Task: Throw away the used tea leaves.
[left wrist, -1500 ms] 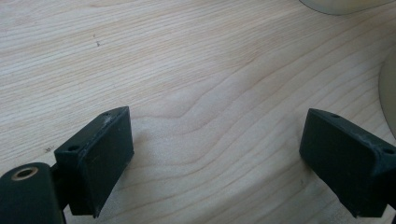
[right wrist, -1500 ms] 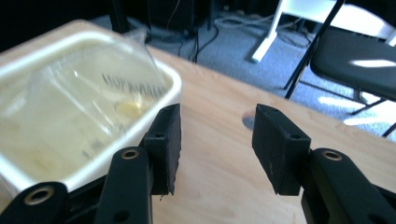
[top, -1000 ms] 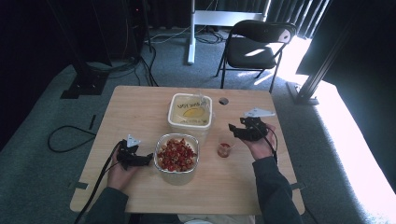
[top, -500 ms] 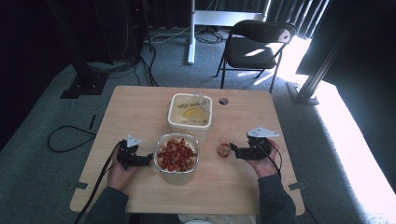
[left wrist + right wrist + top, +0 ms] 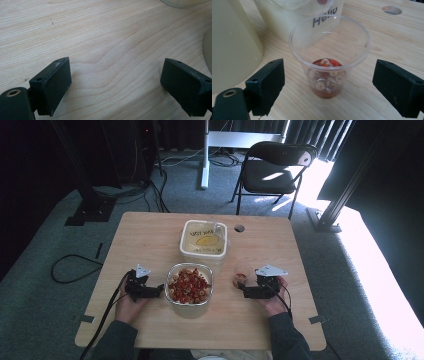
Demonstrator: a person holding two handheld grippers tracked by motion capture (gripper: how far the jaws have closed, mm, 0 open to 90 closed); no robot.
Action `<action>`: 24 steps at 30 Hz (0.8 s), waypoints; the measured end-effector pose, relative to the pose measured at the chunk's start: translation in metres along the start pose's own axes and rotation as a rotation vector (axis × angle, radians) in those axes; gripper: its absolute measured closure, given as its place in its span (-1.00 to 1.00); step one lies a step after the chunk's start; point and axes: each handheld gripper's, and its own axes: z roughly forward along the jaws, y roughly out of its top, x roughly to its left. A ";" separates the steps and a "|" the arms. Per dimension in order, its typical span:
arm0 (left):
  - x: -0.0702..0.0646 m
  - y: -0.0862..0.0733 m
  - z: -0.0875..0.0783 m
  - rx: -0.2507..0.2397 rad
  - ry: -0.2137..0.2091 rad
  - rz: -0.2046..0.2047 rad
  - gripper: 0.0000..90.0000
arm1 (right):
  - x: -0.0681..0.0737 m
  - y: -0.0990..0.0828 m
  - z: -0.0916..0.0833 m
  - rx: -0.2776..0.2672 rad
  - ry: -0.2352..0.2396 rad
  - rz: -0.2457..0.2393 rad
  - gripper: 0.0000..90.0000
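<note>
A clear plastic cup [image 5: 329,53] stands upright on the wooden table [image 5: 150,235], with a little red and pale cereal at its bottom. My right gripper [image 5: 329,86] is open, its jaws wide on either side of the cup and not touching it. From above, the cup [image 5: 242,271] sits just left of the right gripper [image 5: 246,290]. A clear bowl of red and tan cereal [image 5: 189,284] is at the table's front middle. My left gripper [image 5: 159,291] rests beside the bowl's left side, and in its own view it [image 5: 115,85] is open over bare wood.
A cream tub [image 5: 204,239] with a yellowish inside stands behind the bowl; its wall [image 5: 234,42] rises close to the left of the cup. A round hole [image 5: 239,228] pierces the tabletop. A black chair [image 5: 275,170] and cables on the carpet lie beyond the table.
My right gripper has come down and toward the person from the table's right rear, settling low just right of the cup. The left gripper has stayed put.
</note>
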 end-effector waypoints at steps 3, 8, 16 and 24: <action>0.000 0.000 0.000 0.000 0.000 -0.001 -0.77 | 0.000 -0.001 0.009 -0.011 0.005 -0.006 -0.73; 0.000 0.000 0.000 0.000 0.000 0.000 -0.77 | -0.001 -0.002 0.021 -0.033 -0.007 -0.016 -0.60; 0.000 0.000 0.000 0.000 0.000 -0.001 -0.77 | -0.004 -0.002 0.029 -0.073 -0.003 -0.023 -0.31; 0.000 0.000 0.000 0.000 0.000 0.000 -0.77 | 0.002 0.001 0.023 -0.093 -0.016 -0.047 -0.23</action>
